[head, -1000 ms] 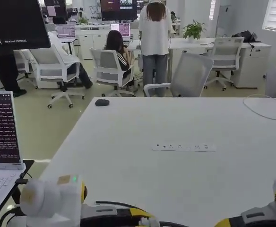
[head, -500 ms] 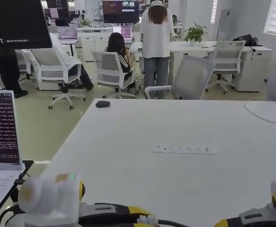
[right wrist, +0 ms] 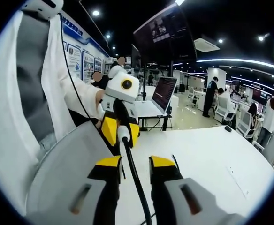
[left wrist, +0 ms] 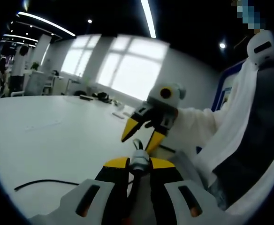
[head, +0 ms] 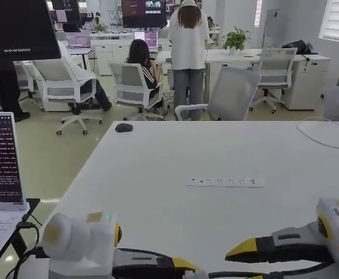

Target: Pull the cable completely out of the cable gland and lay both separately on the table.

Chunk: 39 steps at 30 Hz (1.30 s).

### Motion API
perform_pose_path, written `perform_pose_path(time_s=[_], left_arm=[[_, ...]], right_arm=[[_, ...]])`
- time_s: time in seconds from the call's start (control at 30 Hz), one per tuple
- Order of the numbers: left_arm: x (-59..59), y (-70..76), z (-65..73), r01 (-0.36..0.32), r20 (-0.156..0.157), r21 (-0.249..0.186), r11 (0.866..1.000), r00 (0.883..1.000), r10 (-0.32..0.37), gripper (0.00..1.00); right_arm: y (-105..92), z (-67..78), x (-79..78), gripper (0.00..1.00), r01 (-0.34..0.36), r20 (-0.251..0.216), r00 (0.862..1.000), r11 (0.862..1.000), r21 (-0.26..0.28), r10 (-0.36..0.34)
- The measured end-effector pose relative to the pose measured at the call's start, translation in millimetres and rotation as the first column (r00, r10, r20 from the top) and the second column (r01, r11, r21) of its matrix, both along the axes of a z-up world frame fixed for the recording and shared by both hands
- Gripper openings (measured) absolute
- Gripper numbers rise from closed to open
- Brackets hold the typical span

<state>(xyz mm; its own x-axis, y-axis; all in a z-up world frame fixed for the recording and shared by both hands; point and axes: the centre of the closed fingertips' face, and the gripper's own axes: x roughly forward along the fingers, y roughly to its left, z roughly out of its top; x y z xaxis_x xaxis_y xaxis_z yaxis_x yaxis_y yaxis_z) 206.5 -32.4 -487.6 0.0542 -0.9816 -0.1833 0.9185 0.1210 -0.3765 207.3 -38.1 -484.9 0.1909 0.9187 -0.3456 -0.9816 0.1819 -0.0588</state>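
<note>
the right tongs (head: 245,258) have come in from the lower right corner of the head view toward the bottom centre, and their yellow tip now points at the left tongs (head: 178,268), which have also shifted a little up and to the right along the bottom edge. the socket strip (head: 224,182) on the white worktop (head: 216,151) sits at much the same spot in the frame, so i'd say it is the hands that moved, not the headset. to me this looks like lining up for the pull, not the pull itself. in the right gripper view the black cable (right wrist: 133,180) runs straight out of the cable gland (right wrist: 123,133), so the two are not yet parted and nothing has been laid down. the left tongs are clamped on the gland. in the left gripper view it sits pinched between their yellow tips at the bottom centre, held above the worktop. the right tongs stand apart, with a gap clearly wider than the cable. the cable passes up between them in the right gripper view, and i can't see either tip pressing on it. the slack of the cable trails on the worktop at the lower left of the left gripper view.
</note>
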Motion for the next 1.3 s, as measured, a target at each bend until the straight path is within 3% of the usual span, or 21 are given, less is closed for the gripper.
perform_pose_path(time_s=[0.13, 0.4, 0.57, 1.1, 1.3], left_arm=[[-4.4, -3.6, -0.2, 0.016, 0.000, -0.003, 1.000, 1.000, -0.016, 0.17], [-5.7, -2.4, 1.1, 0.018, 0.003, -0.005, 1.000, 1.000, -0.018, 0.17], [-5.2, -2.5, 3.4, 0.014, 0.010, -0.007, 1.000, 1.000, -0.014, 0.17], [-6.2, -4.9, -11.4, 0.028, 0.027, 0.018, 0.999, 0.999, -0.028, 0.17], [-2.3, 1.8, -15.8, 0.012, 0.028, 0.023, 1.000, 1.000, -0.012, 0.17]], right_arm=[[8.6, -0.5, -3.1, 0.22, -0.037, 0.012, 0.999, 0.999, -0.019, 0.037], [7.9, 0.5, -6.4, 0.19, -0.057, 0.013, 0.998, 0.998, -0.028, 0.057], [6.5, -3.2, -10.2, 0.05, -0.072, 0.003, 0.997, 0.997, -0.037, 0.072], [4.3, -24.4, -13.5, 0.03, -0.079, -0.022, 0.997, 0.996, -0.030, 0.078], [-11.2, -33.1, -9.3, 0.03, -0.052, -0.033, 0.998, 0.998, -0.040, 0.051]])
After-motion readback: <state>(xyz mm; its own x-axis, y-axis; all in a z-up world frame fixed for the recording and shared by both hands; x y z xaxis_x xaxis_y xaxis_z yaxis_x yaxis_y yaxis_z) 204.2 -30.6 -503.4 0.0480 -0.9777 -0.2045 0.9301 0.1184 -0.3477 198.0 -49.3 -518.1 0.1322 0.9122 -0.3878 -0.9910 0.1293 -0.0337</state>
